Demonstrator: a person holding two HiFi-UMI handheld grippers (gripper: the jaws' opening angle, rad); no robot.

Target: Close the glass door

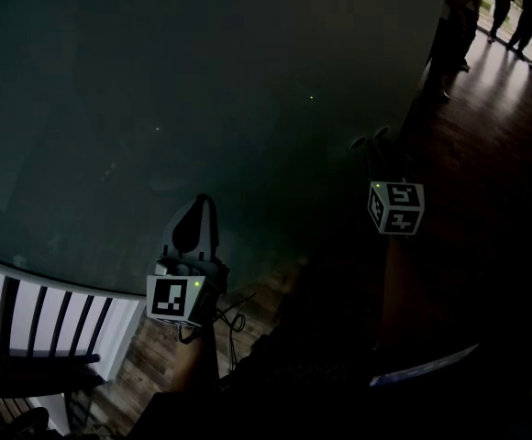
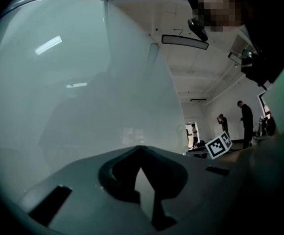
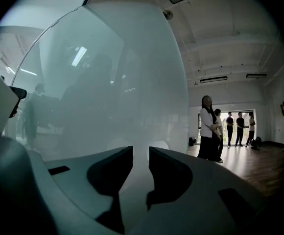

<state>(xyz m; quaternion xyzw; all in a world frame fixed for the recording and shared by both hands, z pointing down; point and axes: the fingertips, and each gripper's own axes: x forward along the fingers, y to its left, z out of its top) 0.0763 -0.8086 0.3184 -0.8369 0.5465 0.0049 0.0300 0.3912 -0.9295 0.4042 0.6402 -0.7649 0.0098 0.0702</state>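
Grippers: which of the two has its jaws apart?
The right gripper: a gap shows between its jaws, with only the glass door beyond. On the left gripper the tips meet.

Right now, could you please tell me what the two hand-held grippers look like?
The left hand-held gripper and the right hand-held gripper each carry a white cube with black square markers and a green light. Their bodies are pale grey moulded plastic with dark inner jaw faces. A thin dark cable trails under the left one.
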